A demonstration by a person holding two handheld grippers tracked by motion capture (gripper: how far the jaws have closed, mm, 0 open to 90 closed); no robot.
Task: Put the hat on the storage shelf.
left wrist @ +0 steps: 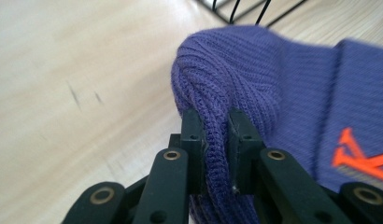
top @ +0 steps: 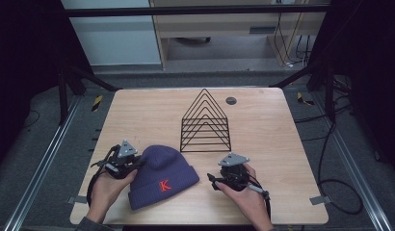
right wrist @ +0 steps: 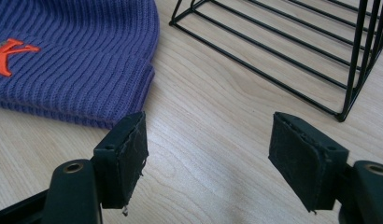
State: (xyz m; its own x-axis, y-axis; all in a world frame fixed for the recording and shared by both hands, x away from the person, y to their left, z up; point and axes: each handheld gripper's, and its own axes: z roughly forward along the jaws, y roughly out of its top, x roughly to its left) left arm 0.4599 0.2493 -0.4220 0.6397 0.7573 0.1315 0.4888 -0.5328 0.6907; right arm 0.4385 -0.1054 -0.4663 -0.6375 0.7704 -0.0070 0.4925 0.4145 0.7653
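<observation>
A purple knit beanie [top: 162, 175] with an orange letter K lies flat on the wooden table near the front. My left gripper [top: 129, 162] sits at its left edge, shut on a fold of the beanie's [left wrist: 255, 79] ribbed crown, as the left gripper [left wrist: 216, 135] view shows. My right gripper [top: 219, 182] rests to the beanie's right, open, with bare wood between its jaws. In the right gripper [right wrist: 208, 154] view the beanie's [right wrist: 82, 60] cuff corner lies just beyond the left fingertip, apart from it.
A black wire triangular rack [top: 205, 122] stands behind the beanie at mid-table; its base [right wrist: 273, 56] lies close ahead of my right gripper. A small dark round disc [top: 230, 100] sits near the far edge. Cables hang off the table's right side.
</observation>
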